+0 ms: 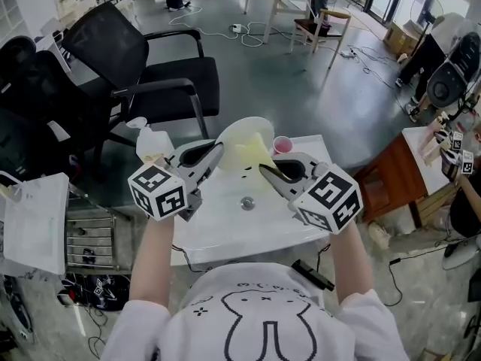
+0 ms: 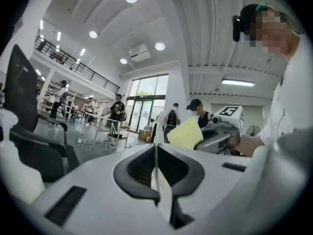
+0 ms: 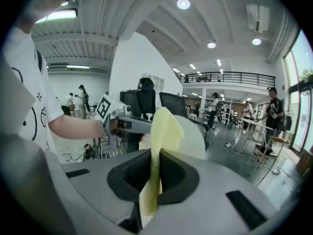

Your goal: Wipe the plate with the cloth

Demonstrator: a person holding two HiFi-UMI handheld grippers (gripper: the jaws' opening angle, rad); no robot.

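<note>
Yellow cloth (image 1: 249, 156) lay over the face of a white plate (image 1: 246, 124), which was held up on edge over the far side of the tabletop (image 1: 225, 228). The left gripper (image 2: 155, 153) was clamped on the plate's thin rim, seen edge-on between its closed jaws. The right gripper (image 3: 155, 155) was clamped on the cloth. A fold of it ran down between the jaws and rose above them in front of the plate. The two grippers faced each other from either side of the plate, near together. A pink cup (image 1: 282, 144) stood by the far right corner, just beside the plate. A white bottle (image 1: 147, 140) stood just off the far left corner. A small round thing (image 1: 247, 202) sat at the middle of the tabletop, perhaps a cap.
</note>
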